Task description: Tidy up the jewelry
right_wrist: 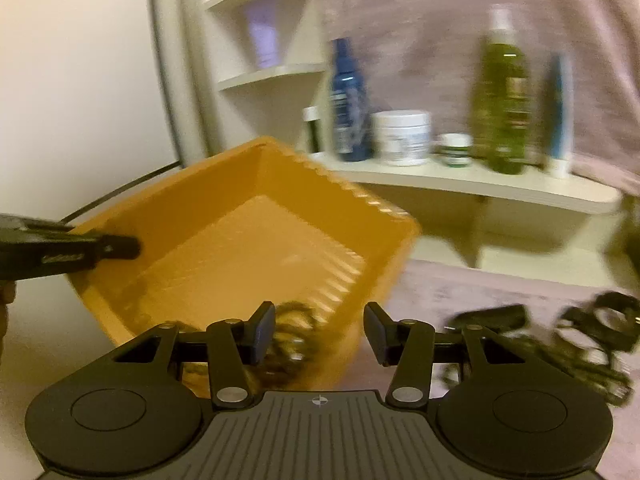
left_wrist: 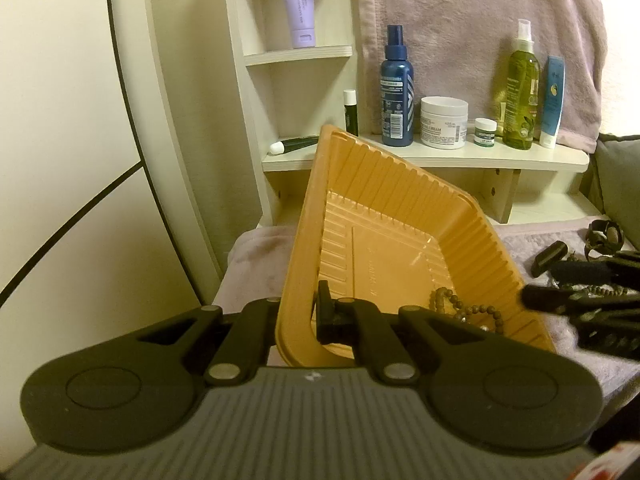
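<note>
An orange ribbed plastic tray [left_wrist: 400, 216] stands tilted, its near wall clamped in my left gripper [left_wrist: 308, 316], which is shut on it. A brown beaded bracelet [left_wrist: 468, 312] lies in the tray's low near corner. In the blurred right wrist view my right gripper [right_wrist: 320, 332] hangs open over the near edge of the tray [right_wrist: 240, 240], with the beaded bracelet [right_wrist: 292, 344] just beyond its left finger and nothing pressed between the pads. The left gripper [right_wrist: 100, 248] shows at the tray's left rim. The right gripper [left_wrist: 560, 286] reaches in from the right.
A pile of dark jewelry [right_wrist: 592, 332] and a black oblong piece [left_wrist: 550, 258] lie on the lilac towel [left_wrist: 520, 248] right of the tray. Behind stands a white shelf [left_wrist: 440, 156] with bottles, jars and tubes. A pale wall panel is at the left.
</note>
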Motion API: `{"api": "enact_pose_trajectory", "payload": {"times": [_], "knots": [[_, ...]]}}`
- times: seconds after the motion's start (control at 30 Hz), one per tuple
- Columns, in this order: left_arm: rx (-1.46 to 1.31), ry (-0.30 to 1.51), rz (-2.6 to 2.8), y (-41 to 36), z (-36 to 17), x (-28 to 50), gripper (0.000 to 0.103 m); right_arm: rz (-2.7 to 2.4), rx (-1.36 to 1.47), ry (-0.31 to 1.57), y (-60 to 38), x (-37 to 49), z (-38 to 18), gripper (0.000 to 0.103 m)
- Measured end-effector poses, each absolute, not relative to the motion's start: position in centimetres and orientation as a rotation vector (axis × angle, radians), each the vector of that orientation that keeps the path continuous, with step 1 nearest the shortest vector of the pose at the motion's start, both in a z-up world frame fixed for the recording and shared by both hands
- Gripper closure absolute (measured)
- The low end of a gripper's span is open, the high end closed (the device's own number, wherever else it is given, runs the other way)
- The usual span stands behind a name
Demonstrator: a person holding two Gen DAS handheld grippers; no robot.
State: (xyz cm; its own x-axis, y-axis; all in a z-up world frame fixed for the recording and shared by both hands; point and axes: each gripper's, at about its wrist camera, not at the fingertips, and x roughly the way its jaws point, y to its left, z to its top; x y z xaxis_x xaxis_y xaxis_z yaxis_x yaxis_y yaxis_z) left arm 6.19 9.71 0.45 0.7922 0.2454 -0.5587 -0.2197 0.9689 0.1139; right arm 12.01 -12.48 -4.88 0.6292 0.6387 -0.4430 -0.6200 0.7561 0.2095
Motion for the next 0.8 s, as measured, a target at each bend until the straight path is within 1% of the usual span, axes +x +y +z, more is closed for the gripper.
{"api": "enact_pose_trajectory", "payload": {"times": [0.2, 0.5, 0.57, 0.6, 0.8], "knots": [[0.043, 0.608, 0.251, 9.7, 0.5, 6.2, 0.099, 0.513, 0.064, 0.54, -17.9, 12.1, -5.3, 0.054], [0.051, 0.61, 0.253, 9.7, 0.4, 6.2, 0.099, 0.271, 0.076, 0.612, -25.4, 13.5, -7.5, 0.055], [0.053, 0.611, 0.254, 9.7, 0.4, 6.2, 0.099, 0.254, 0.076, 0.623, -26.2, 13.9, -7.9, 0.065], [0.054, 0.612, 0.254, 9.7, 0.4, 6.2, 0.099, 0.252, 0.077, 0.63, -26.4, 14.1, -8.1, 0.073], [0.057, 0.614, 0.256, 9.6, 0.5, 6.2, 0.099, 0.261, 0.081, 0.663, -26.1, 15.8, -9.2, 0.083]]}}
